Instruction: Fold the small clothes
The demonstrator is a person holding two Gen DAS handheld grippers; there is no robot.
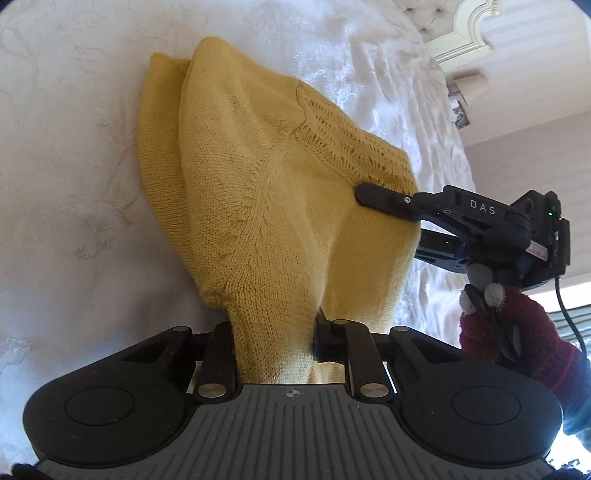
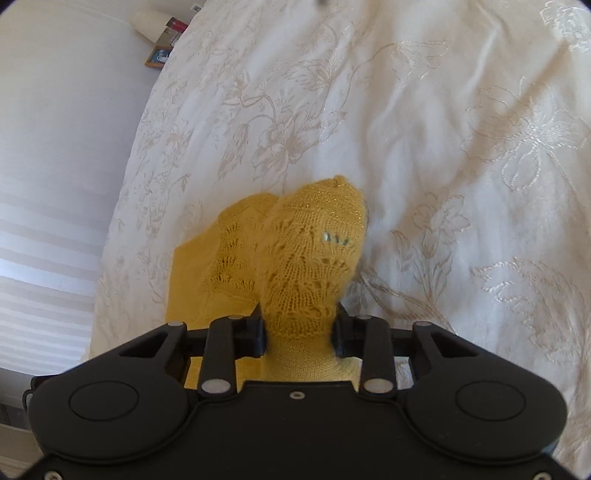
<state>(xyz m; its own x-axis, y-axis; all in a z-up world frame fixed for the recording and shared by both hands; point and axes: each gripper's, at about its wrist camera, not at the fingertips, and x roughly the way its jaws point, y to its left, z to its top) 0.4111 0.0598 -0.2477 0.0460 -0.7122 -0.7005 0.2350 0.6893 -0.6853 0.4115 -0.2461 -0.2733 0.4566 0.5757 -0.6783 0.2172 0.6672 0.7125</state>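
Note:
A small yellow knitted sweater (image 1: 258,177) lies on a white embroidered bedspread (image 1: 74,166). In the left wrist view my left gripper (image 1: 275,343) is shut on a bunched part of its plain knit, which rises between the jaws. My right gripper (image 1: 384,201) reaches in from the right edge of that view and pinches the sweater's lacy edge. In the right wrist view the right gripper (image 2: 299,332) is shut on a lifted lump of the sweater's (image 2: 310,258) lace-patterned part, with the rest spread flat to the left.
The bedspread (image 2: 424,129) stretches far ahead and to the right. A hand in a dark red glove (image 1: 517,332) holds the right gripper. A cream headboard (image 1: 465,33) stands at the back. Small items on a bedside surface (image 2: 162,33) sit beyond the bed's left edge.

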